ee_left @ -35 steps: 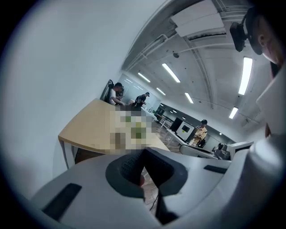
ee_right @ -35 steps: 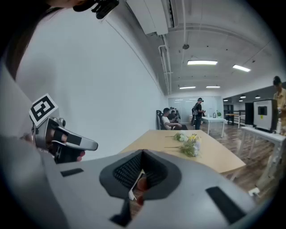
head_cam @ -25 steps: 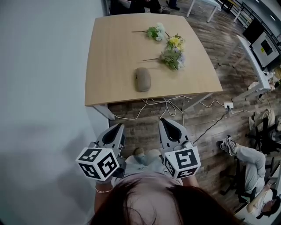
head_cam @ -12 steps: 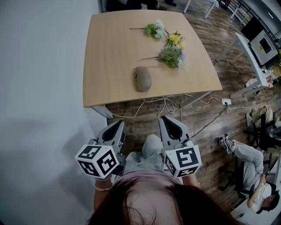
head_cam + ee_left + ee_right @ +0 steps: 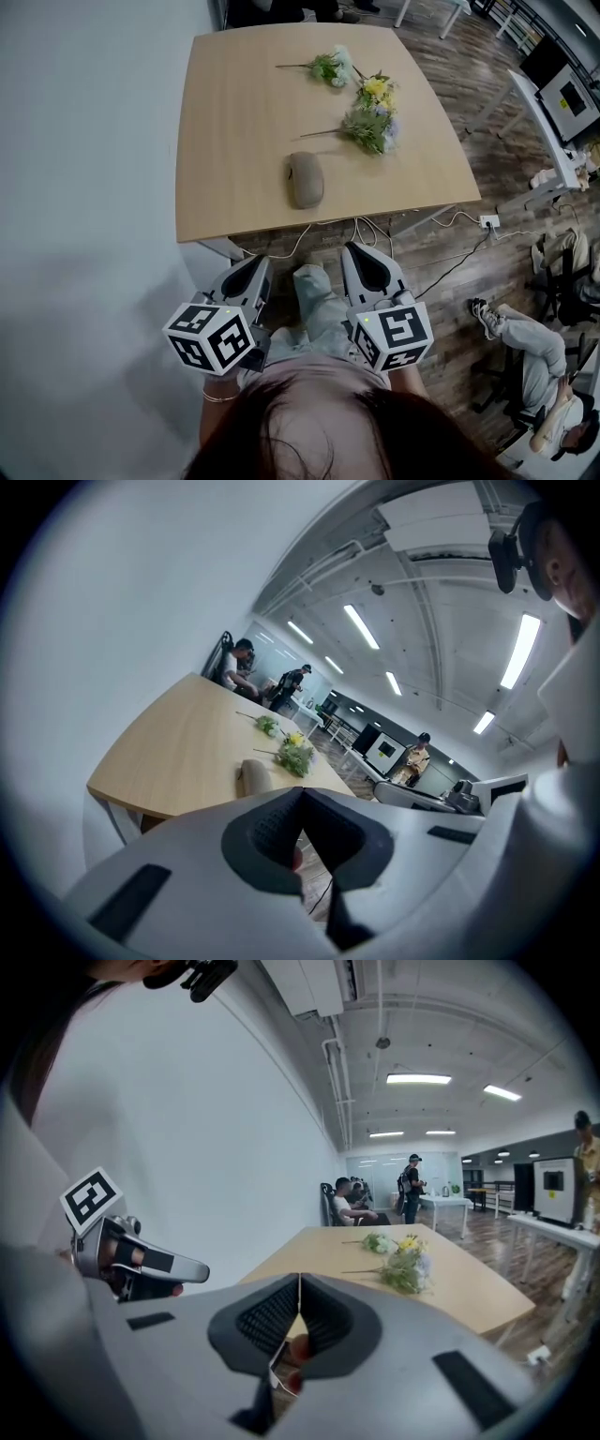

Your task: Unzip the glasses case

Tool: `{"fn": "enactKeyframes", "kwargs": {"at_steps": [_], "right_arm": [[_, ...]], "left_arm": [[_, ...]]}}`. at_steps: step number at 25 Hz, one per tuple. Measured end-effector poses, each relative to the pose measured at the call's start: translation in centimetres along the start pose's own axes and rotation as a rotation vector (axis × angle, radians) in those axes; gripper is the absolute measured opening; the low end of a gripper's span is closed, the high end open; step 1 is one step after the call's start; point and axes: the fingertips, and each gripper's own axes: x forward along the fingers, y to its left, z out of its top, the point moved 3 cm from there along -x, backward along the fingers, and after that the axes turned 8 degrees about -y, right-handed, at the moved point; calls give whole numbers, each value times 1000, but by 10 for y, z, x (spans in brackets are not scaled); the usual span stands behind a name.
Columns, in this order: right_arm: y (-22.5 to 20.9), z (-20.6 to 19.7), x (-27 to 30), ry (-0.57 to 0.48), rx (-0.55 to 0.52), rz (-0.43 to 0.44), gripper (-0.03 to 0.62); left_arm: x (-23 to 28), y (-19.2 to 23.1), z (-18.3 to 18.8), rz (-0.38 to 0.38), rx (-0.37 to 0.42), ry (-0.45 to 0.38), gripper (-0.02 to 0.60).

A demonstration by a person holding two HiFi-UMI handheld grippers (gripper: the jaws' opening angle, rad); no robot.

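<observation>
A grey-brown oval glasses case (image 5: 304, 179) lies closed near the front edge of a light wooden table (image 5: 234, 122); the left gripper view shows the case (image 5: 253, 777) just past my jaws. My left gripper (image 5: 251, 273) and right gripper (image 5: 366, 265) hang side by side below the table's front edge, short of it and well apart from the case. Each has its jaws pressed together with nothing between them, as the left gripper (image 5: 300, 799) and the right gripper (image 5: 299, 1287) show in their own views.
Artificial flower stems (image 5: 367, 108) lie on the table beyond the case. White cables (image 5: 375, 225) trail over the wooden floor under the table's front edge. A white wall (image 5: 84, 187) runs along the left. A seated person (image 5: 525, 347) and desks stand at the right.
Both grippers and the head camera have moved toward the table, so the table's front edge now sits closer to the gripper tips. My knee shows between the grippers.
</observation>
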Motion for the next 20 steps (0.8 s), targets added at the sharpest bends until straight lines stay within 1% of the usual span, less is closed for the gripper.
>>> {"fn": "enactKeyframes", "kwargs": {"at_steps": [3, 7, 11, 14, 17, 20], "right_arm": [[-15, 1, 18, 5, 39, 12, 17], [-39, 2, 45, 12, 65, 26, 17], [-64, 9, 71, 1, 76, 40, 17], [-84, 13, 91, 10, 85, 50, 19], [-101, 15, 110, 20, 92, 68, 61], [-117, 15, 127, 31, 96, 80, 84]], "left_arm": [[22, 3, 4, -4, -13, 2, -9], [58, 13, 9, 7, -25, 10, -11], [96, 21, 16, 7, -56, 15, 11], [125, 28, 19, 15, -66, 36, 39], [153, 37, 17, 28, -86, 66, 65], [180, 50, 7, 47, -103, 113, 112]]}}
